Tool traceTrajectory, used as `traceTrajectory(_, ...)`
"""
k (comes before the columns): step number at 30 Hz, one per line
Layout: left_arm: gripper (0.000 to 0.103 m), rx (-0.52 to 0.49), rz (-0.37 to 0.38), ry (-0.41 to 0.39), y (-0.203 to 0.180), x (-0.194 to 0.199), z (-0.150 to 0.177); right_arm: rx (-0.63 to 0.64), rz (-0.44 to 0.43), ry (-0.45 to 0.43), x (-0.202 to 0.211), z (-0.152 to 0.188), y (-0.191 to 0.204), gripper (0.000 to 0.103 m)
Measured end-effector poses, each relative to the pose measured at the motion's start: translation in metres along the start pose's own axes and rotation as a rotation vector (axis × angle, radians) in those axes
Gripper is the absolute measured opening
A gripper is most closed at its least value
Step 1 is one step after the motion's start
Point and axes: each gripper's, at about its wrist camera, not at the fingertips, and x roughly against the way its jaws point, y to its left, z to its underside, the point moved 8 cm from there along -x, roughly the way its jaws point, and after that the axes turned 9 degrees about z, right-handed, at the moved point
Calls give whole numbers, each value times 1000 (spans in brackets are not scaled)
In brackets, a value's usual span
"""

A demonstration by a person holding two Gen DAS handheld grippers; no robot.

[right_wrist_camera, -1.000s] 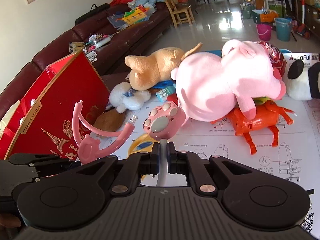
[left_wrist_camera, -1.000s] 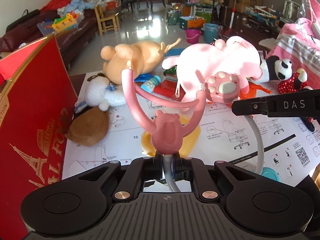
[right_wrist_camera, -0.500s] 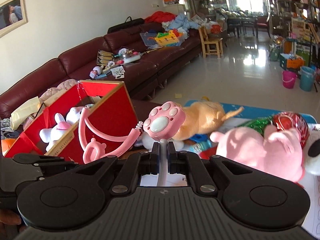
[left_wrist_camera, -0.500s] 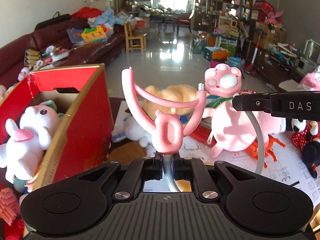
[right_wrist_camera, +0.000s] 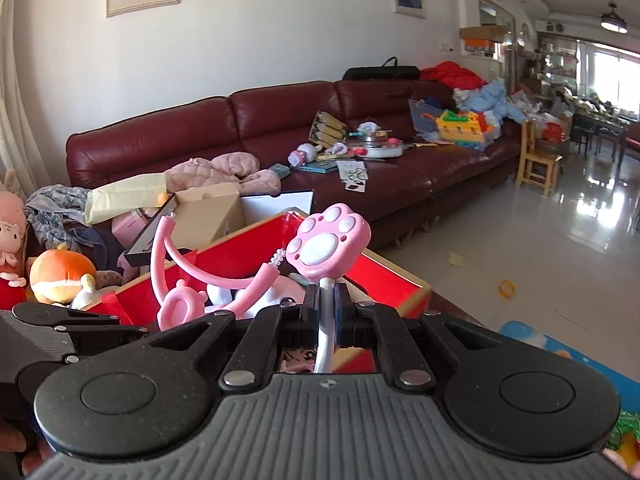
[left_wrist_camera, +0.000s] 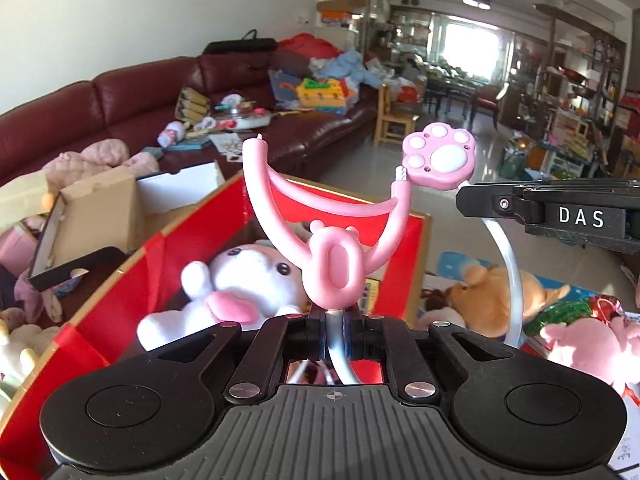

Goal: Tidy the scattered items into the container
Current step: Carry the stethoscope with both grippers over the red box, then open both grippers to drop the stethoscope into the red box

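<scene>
Both your grippers, left gripper (left_wrist_camera: pixel 335 330) and right gripper (right_wrist_camera: pixel 329 316), are clenched on the pink paw-head toy (left_wrist_camera: pixel 439 158), probably above the red box (left_wrist_camera: pixel 132 276). A white bunny plush (left_wrist_camera: pixel 240 280) is already inside; plushes (left_wrist_camera: pixel 492 300) remain at 3 o'clock.

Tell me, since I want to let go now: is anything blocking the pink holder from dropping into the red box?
Nothing visible bars the way. The pink holder, held by both tools, is above the open red box. A white plush bunny already lies inside beneath it, so it would land on that.
</scene>
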Motion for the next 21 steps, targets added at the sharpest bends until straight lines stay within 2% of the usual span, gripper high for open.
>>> traceTrajectory(3, 5, 23, -38, -9, 21, -6, -13, 35, -11, 0, -26, -16, 18, 8)
traceTrajectory(4, 10, 33, -48, -7, 28, -11, -18, 40, -14, 1, -36, -20, 22, 8)
traceTrajectory(5, 22, 46, -58, 2, 34, -16, -21, 46, -21, 13, -47, -23, 25, 11)
traceTrajectory(6, 39, 63, -75, 16, 41, -22, -21, 51, -27, 41, -58, -24, 27, 26)
traceTrajectory(7, 65, 88, -102, 32, 50, -26, -18, 44, -29, 66, -67, -23, 27, 41)
traceTrajectory(8, 76, 106, -115, 37, 57, -30, -17, 27, -20, 79, -71, -21, 26, 67)
traceTrajectory(9, 89, 116, -119, 35, 61, -31, -14, 16, -11, 70, -72, -19, 25, 71)
traceTrajectory(10, 92, 117, -119, 35, 63, -32, -11, 15, -8, 63, -72, -17, 24, 70)
traceTrajectory(13, 95, 118, -123, 73, 65, -39, 1, 29, -26, 97, -72, -2, 23, 73)
traceTrajectory(17, 95, 146, -124, 120, 69, -47, 17, 25, -11, 135, -74, 12, 21, 76)
traceTrajectory(21, 96, 147, -141, 132, 68, -46, 24, 4, -20, 153, -71, 14, 19, 80)
